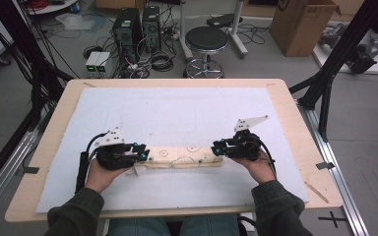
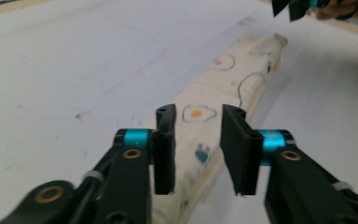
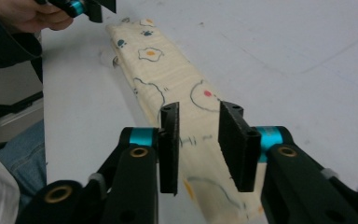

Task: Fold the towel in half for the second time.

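The printed cloth [image 1: 183,160] lies folded into a long narrow strip on the white sheet [image 1: 177,113] near the table's [image 1: 295,123] front edge, so the folding appears largely done. The left gripper [image 2: 198,140] and right gripper [image 3: 199,140] are stationed at the strip's two ends, fingers [image 2: 165,144] parted and empty above the cloth. Remaining work is judged to be a further fold or withdrawal.

Grey floor [image 1: 39,105]; wooden table [image 1: 295,147] w/ white sheet [image 1: 187,108]; round black stool [image 1: 205,39] at 12 o'clock; PC towers [image 1: 137,27] at 11; cardboard box [image 1: 302,24] at 1; black frame struts [image 1: 342,49] at 2.
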`<state>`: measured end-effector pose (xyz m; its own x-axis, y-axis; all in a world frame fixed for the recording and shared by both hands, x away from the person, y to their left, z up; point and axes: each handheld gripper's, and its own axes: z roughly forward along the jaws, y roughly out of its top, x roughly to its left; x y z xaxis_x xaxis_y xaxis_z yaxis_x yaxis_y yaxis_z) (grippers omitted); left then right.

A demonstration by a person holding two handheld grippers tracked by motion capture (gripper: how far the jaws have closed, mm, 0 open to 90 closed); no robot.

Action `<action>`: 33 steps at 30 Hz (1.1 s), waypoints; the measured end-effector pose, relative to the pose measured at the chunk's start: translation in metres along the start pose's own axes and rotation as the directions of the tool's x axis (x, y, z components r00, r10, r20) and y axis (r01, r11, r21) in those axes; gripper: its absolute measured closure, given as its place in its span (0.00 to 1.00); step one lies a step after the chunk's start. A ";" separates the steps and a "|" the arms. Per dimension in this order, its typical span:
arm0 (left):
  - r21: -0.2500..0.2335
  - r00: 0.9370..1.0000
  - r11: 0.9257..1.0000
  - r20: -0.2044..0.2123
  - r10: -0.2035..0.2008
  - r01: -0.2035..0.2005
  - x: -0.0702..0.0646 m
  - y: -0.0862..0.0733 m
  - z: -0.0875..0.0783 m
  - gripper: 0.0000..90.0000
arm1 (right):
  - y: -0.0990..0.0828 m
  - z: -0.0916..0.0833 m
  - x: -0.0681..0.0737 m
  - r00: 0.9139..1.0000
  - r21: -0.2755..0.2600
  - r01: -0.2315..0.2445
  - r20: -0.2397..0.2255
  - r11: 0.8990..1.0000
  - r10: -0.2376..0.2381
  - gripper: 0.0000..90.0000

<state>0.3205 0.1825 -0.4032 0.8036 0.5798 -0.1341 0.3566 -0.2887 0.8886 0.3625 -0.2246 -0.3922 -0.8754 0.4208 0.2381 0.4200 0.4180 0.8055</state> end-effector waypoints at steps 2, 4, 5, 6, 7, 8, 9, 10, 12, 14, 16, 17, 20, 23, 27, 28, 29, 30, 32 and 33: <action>0.008 1.000 1.000 -0.013 -0.009 0.009 0.000 0.002 0.008 0.89 | 0.006 0.009 0.002 1.000 0.006 0.007 -0.007 1.000 -0.007 0.84; 0.024 1.000 1.000 -0.013 -0.014 0.014 0.000 0.004 0.017 0.95 | 0.012 0.018 0.004 1.000 0.018 0.020 -0.014 1.000 -0.020 0.90; 0.029 1.000 0.999 -0.001 -0.015 0.015 0.000 0.005 0.021 0.97 | 0.014 0.023 0.005 1.000 0.021 0.023 -0.019 1.000 -0.022 0.92; 0.041 1.000 0.999 0.008 -0.012 0.011 -0.001 0.006 0.025 0.97 | 0.016 0.028 0.006 0.999 0.032 0.022 -0.031 0.999 -0.021 0.93; 0.053 1.000 0.999 0.012 -0.006 0.005 -0.002 0.007 0.029 0.98 | 0.018 0.034 0.007 0.999 0.039 0.028 -0.033 0.999 -0.026 0.95; 0.064 1.000 0.998 0.018 -0.001 0.000 -0.003 0.008 0.032 0.98 | 0.020 0.039 0.008 0.999 0.048 0.032 -0.041 0.998 -0.030 0.97; 0.074 1.000 0.997 0.024 0.001 -0.003 -0.004 0.008 0.036 0.98 | 0.021 0.044 0.009 0.998 0.059 0.039 -0.048 0.997 -0.036 0.97; 0.090 1.000 0.996 0.031 0.007 -0.010 -0.005 0.008 0.039 0.98 | 0.022 0.049 0.011 0.998 0.075 0.041 -0.052 0.996 -0.037 0.98; 0.123 0.999 0.992 0.038 0.016 -0.021 -0.007 0.007 0.046 0.98 | 0.024 0.059 0.014 0.997 0.098 0.054 -0.061 0.994 -0.048 0.98; 0.155 0.998 0.987 0.043 0.036 -0.042 -0.010 0.005 0.051 0.98 | 0.025 0.067 0.017 0.996 0.123 0.069 -0.067 0.990 -0.061 0.98; 0.183 0.998 0.982 0.048 0.048 -0.056 -0.012 0.003 0.055 0.98 | 0.024 0.074 0.019 0.996 0.147 0.077 -0.065 0.986 -0.068 0.98; 0.192 0.998 0.980 0.049 0.046 -0.055 -0.013 0.001 0.055 0.98 | 0.024 0.076 0.020 0.995 0.161 0.083 -0.067 0.983 -0.073 0.98; 0.221 0.997 0.973 0.051 0.056 -0.065 -0.015 -0.002 0.056 0.98 | 0.021 0.081 0.022 0.995 0.197 0.089 -0.063 0.976 -0.078 0.98; 0.246 0.997 0.967 0.055 0.059 -0.071 -0.015 -0.008 0.058 0.98 | 0.018 0.084 0.021 0.994 0.219 0.102 -0.060 0.970 -0.091 0.98; 0.253 0.997 0.965 0.053 0.061 -0.073 -0.016 -0.011 0.055 0.98 | 0.014 0.086 0.022 0.994 0.243 0.105 -0.056 0.964 -0.094 0.98; 0.254 0.997 0.965 0.052 0.061 -0.072 -0.017 -0.011 0.055 0.98 | 0.013 0.086 0.021 0.994 0.250 0.109 -0.057 0.962 -0.097 0.98; 0.259 0.997 0.963 0.051 0.062 -0.073 -0.017 -0.011 0.054 0.98 | 0.012 0.086 0.022 0.994 0.256 0.102 -0.057 0.961 -0.090 0.97; 0.262 0.997 0.962 0.052 0.062 -0.074 -0.017 -0.011 0.053 0.98 | 0.011 0.086 0.022 0.994 0.262 0.109 -0.052 0.959 -0.098 0.97; 0.269 0.997 0.960 0.050 0.062 -0.074 -0.016 -0.012 0.051 0.98 | 0.009 0.085 0.021 0.994 0.260 0.109 -0.052 0.959 -0.099 0.96; 0.268 0.997 0.961 0.049 0.061 -0.072 -0.016 -0.012 0.050 0.98 | 0.008 0.083 0.021 0.994 0.261 0.104 -0.047 0.960 -0.095 0.96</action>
<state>0.3274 0.1387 -0.4341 0.8464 0.5230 -0.1005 0.4121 -0.5236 0.7457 0.3671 -0.1455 -0.4261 -0.9217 0.3406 0.1858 0.3744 0.6550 0.6563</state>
